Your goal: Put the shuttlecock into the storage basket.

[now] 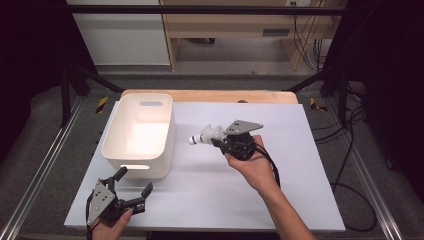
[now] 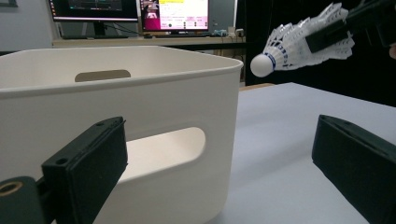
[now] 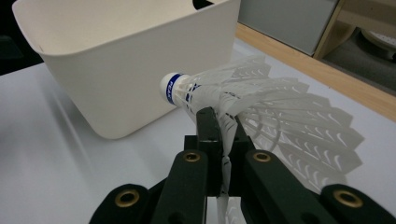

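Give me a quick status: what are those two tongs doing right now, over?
Right tongs shut on the shuttlecock, held above the table, cork toward the white bin. Left tongs open, empty, near the bin's front corner. Nothing in the way.

White sheet (image 1: 210, 200) over a wooden table (image 1: 210, 96); two lit monitors (image 2: 175, 14) on a far desk (image 2: 140, 42).

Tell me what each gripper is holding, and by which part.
The right gripper pinches the white feathered shuttlecock by its feather skirt, cork tip pointing away. The left gripper is open and holds nothing.
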Available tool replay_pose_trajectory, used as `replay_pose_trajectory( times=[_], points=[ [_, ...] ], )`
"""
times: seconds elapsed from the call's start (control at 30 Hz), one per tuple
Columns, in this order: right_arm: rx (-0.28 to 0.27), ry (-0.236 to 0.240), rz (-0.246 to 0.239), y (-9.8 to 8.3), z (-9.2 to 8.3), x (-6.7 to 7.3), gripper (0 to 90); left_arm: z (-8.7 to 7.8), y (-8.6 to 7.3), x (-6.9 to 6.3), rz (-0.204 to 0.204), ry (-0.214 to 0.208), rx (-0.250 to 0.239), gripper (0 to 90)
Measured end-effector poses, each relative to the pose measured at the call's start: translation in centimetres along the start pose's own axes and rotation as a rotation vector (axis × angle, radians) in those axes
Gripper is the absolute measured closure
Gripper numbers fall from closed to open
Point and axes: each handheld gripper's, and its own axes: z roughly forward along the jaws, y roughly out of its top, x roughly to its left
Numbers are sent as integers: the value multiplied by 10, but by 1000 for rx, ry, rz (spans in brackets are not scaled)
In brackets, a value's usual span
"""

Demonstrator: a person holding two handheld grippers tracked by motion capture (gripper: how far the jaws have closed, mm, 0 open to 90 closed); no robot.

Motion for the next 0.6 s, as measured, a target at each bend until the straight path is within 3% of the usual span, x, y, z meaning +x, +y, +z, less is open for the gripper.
replay_pose_trajectory(
  times=[0.27,0.6],
  points=[
    [-2,2,-57,35,-3,-1,893,1,-1,-2,7,1,8,35],
    [-10,29,-91,76,17,1,893,-2,-1,2,1,12,4,35]
  ],
)
